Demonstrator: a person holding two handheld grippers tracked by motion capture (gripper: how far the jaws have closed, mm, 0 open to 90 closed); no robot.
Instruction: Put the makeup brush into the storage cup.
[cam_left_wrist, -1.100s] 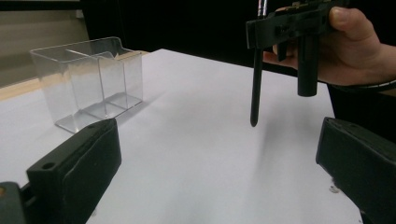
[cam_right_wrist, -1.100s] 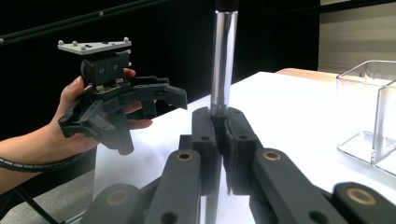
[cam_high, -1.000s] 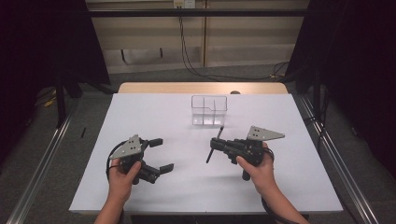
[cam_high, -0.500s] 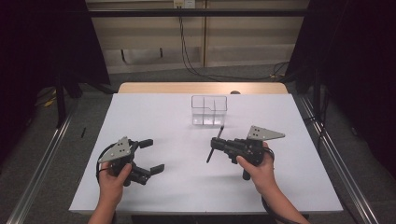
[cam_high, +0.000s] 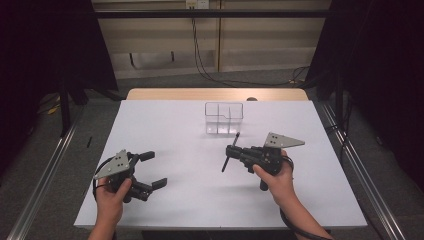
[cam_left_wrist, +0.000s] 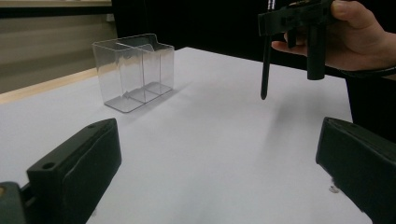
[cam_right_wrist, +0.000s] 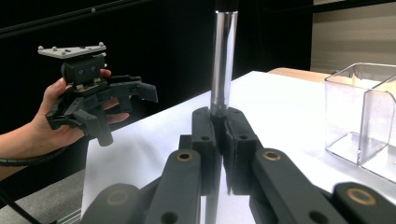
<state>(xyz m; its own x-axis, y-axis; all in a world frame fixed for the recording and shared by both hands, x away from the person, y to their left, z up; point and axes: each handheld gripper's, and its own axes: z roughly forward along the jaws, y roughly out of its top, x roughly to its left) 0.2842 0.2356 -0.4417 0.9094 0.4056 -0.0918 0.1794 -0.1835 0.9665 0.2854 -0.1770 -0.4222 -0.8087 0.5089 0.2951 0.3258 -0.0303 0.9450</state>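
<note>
My right gripper (cam_high: 231, 151) hovers over the white table (cam_high: 175, 130), right of centre, shut on a thin black and silver pen (cam_high: 226, 161). The pen stands across the jaws, tilted, with its tip hanging free. In the right gripper view the pen (cam_right_wrist: 223, 60) rises straight up from the closed gripper (cam_right_wrist: 223, 135). My left gripper (cam_high: 156, 169) is held low near the front left of the table, open with nothing between its jaws. In the left gripper view the open gripper (cam_left_wrist: 217, 168) faces the pen (cam_left_wrist: 266, 70) and a clear plastic box (cam_left_wrist: 135, 70).
The clear box (cam_high: 224, 117) has inner dividers and stands at the back middle of the table, just beyond the pen. It sits close on the right in the right gripper view (cam_right_wrist: 369, 116). Dark floor and metal rails (cam_high: 45, 175) flank the table.
My left gripper has moved left across the table, away from the right one, still open. The right gripper and the pen have stayed where they were.
</note>
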